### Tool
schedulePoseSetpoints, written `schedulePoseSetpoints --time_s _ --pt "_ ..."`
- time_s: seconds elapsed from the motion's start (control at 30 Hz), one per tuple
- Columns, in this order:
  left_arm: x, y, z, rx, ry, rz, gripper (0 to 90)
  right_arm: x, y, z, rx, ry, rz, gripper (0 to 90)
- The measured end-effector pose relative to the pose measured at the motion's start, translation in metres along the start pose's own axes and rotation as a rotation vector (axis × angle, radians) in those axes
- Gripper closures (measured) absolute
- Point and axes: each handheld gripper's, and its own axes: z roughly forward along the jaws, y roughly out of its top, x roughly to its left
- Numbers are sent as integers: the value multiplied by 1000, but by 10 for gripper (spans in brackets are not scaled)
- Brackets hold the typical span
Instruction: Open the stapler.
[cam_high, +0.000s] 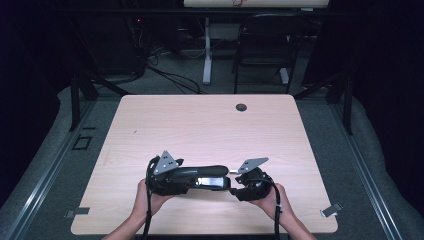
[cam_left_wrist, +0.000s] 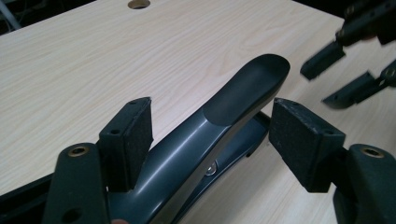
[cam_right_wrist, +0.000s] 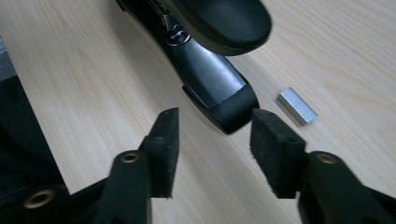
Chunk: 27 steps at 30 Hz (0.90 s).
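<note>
Fingers (cam_left_wrist: 306, 144) of left gripper (cam_left_wrist: 212, 140) part-open astride stapler (cam_left_wrist: 224, 116) handle, lower centre of counter (cam_high: 200, 120) | right gripper (cam_right_wrist: 215, 149) fingers narrowed, empty, short of stapler nose | staple strip (cam_right_wrist: 297, 106) beside nose | advice: steady body first, square pads before squeezing.

1. The stapler (cam_high: 202, 177) is a dark grey, glossy desk model with a long curved top handle, lying near the table's near edge, its length running left to right in the high view.
2. Its handle (cam_left_wrist: 247, 88) is tilted up off the body, and a metal pin shows at the gap beneath it.
3. Its blunt front end (cam_right_wrist: 233, 109) rests flat on the wood.
4. A small silver block, probably a strip of staples (cam_right_wrist: 297, 106), lies just beside that front end, apart from it.
</note>
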Motion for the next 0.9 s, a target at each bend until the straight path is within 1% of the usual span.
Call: schedulePoseSetpoints --time_s 0.03,0.07,0.17,0.23,0.37,0.43,0.47,0.5,0.53,0.6,0.63,0.73,0.77,0.8,0.9 --pt "-1 0 2 -4 -4 1 328 2 0 3 4 -1 -2 584" --pt "-3 -1 3 -5 -5 5 364 4 0 6 6 -2 -14 618" --pt "-9 -3 8 14 -21 28 429 8 -1 13 13 -14 -34 687" --pt "-13 -4 11 22 -30 35 458 10 -1 17 1 -20 -32 720" --pt "-22 -7 19 36 -43 56 531 13 -1 27 3 -68 -63 798" --pt "-26 -10 23 37 -36 67 584 14 0 30 -11 -91 -61 834" --pt "-28 -11 25 38 -36 72 613 15 0 32 -25 -94 -52 844" --pt "-30 -13 28 41 -31 79 635 15 0 32 -26 -102 -51 854" --pt "-31 -15 30 45 -29 77 671 17 0 34 -35 -111 -49 859" --pt "-34 -19 36 53 -21 74 716 19 -1 37 -39 -113 -38 861" --pt "-36 -20 38 59 -19 75 739 20 -1 39 -39 -115 -40 863" --pt "-40 -24 45 81 -11 75 793 21 -2 44 -13 -134 -61 868" --pt "-41 -25 47 86 -5 74 807 22 -2 46 -11 -131 -57 868" --pt "-42 -27 49 83 0 66 826 22 -2 47 -9 -137 -58 870" --pt "-43 -32 54 67 -9 24 891 24 -3 50 -12 -162 -63 874"
